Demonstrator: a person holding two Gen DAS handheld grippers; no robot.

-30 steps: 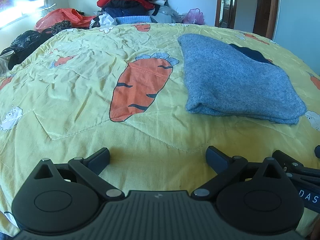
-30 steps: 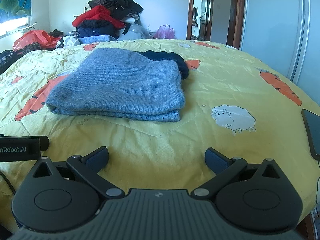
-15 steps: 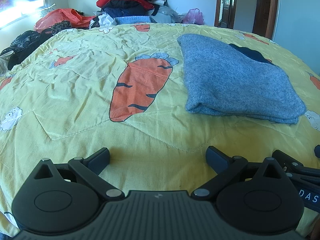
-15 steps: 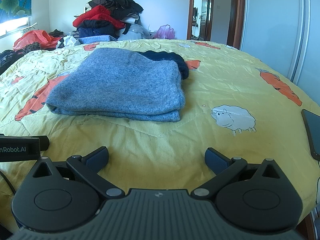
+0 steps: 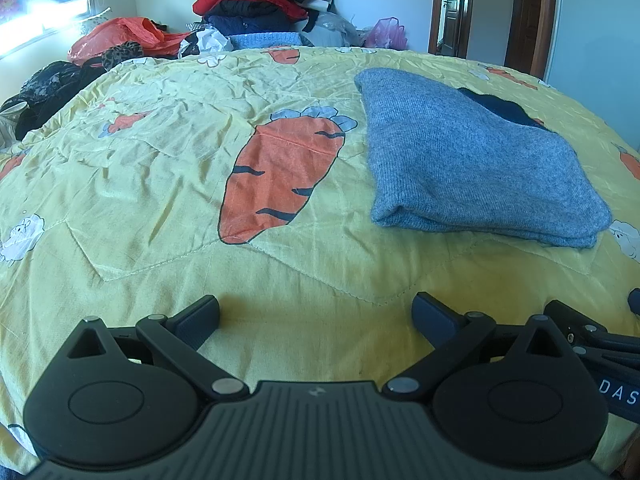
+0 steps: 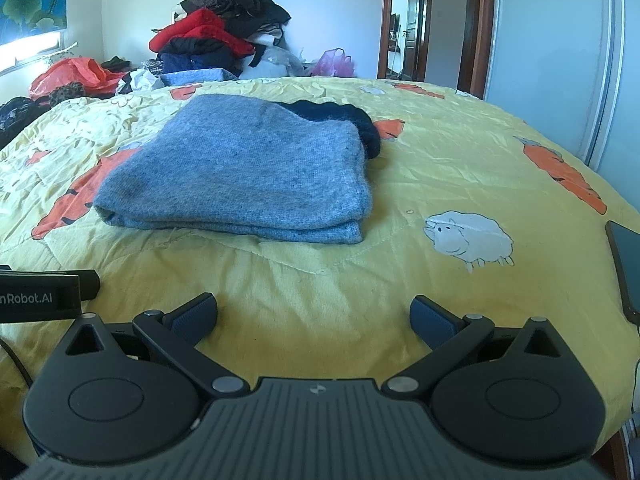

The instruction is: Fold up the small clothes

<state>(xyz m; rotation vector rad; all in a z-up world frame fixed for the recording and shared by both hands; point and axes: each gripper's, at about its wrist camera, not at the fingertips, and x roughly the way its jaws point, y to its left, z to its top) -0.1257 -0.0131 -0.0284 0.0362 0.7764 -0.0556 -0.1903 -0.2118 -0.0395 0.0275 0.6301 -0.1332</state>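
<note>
Both jaws are held wide apart, gripping nothing. A folded grey sweater [image 6: 244,172] is laid on the bed [image 6: 460,168], well ahead of the jaws.

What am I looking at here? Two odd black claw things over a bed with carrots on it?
Those are two handheld grippers, one in each of a person's hands, each with a camera looking out along its own fingers. One picture is from the left gripper, the other from the right gripper. Both are open and hold nothing. They hover over a yellow bedspread printed with carrots and sheep. On it lies a folded grey sweater, with a dark garment partly underneath it at the far side. A phone lies at the bed's right edge, and a clothes pile sits beyond.
</note>
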